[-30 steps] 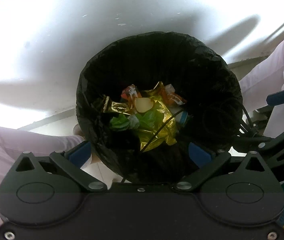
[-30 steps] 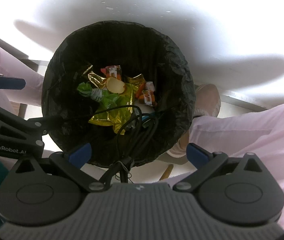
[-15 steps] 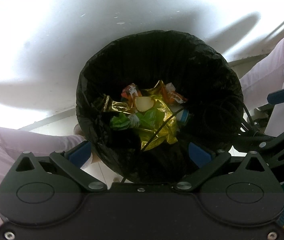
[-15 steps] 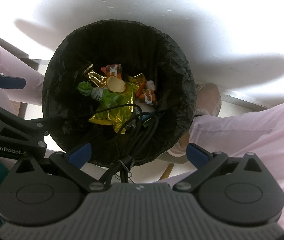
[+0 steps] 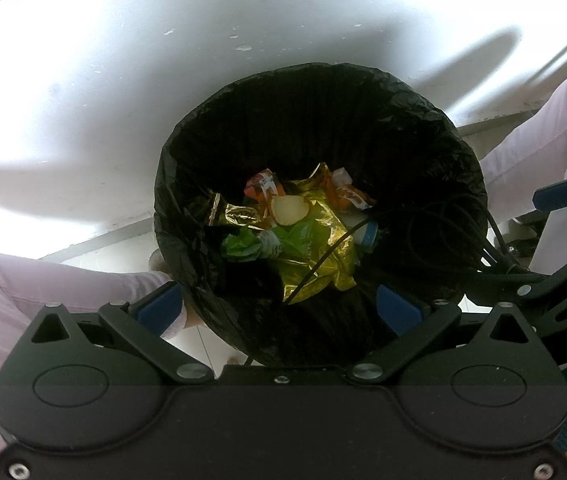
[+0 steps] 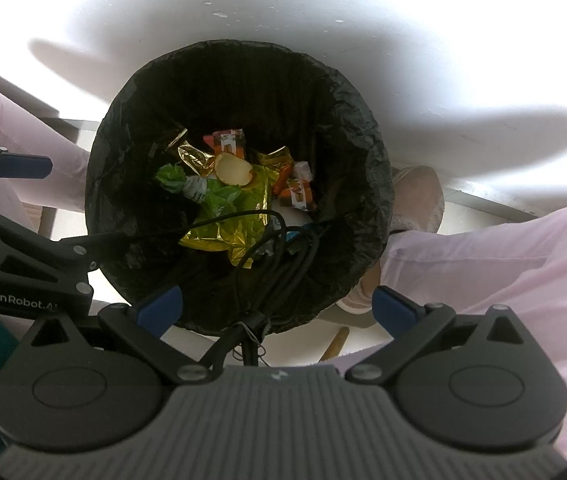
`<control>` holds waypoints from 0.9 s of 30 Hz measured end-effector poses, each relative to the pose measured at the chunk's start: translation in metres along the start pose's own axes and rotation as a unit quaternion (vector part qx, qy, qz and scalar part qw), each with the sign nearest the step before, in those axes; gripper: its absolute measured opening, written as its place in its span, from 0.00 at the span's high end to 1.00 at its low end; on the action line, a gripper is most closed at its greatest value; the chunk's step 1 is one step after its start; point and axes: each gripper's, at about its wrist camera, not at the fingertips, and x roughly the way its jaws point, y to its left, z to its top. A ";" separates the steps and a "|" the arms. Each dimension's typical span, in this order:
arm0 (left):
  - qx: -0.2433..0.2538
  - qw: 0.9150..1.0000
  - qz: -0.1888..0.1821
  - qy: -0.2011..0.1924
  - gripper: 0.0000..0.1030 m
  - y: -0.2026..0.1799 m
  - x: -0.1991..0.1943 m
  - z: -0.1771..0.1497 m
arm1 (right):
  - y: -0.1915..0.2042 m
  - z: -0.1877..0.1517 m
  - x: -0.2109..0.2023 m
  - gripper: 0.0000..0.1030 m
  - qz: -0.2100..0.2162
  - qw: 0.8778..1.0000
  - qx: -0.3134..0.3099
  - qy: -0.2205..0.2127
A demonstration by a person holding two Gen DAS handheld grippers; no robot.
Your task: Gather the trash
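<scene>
The left gripper has its jaws spread wide and empty, hanging over the bin. The right gripper is likewise spread and empty above the same bin. Black cables droop from the right gripper into the bin's mouth, crossing over the trash. At the bottom lie a gold wrapper, a green wrapper, a pale chip and orange packets. Pink trouser legs flank the bin, a shoe just beside it, under a white table.
</scene>
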 end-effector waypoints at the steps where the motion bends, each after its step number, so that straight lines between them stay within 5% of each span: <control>1: 0.000 1.000 0.000 0.000 0.00 0.000 0.000 0.000 | 0.000 0.000 0.000 0.00 0.000 1.000 0.000 0.000; 27: -0.001 1.000 0.001 -0.001 0.00 0.002 0.000 0.000 | 0.000 0.000 0.000 0.00 0.001 1.000 0.000 0.000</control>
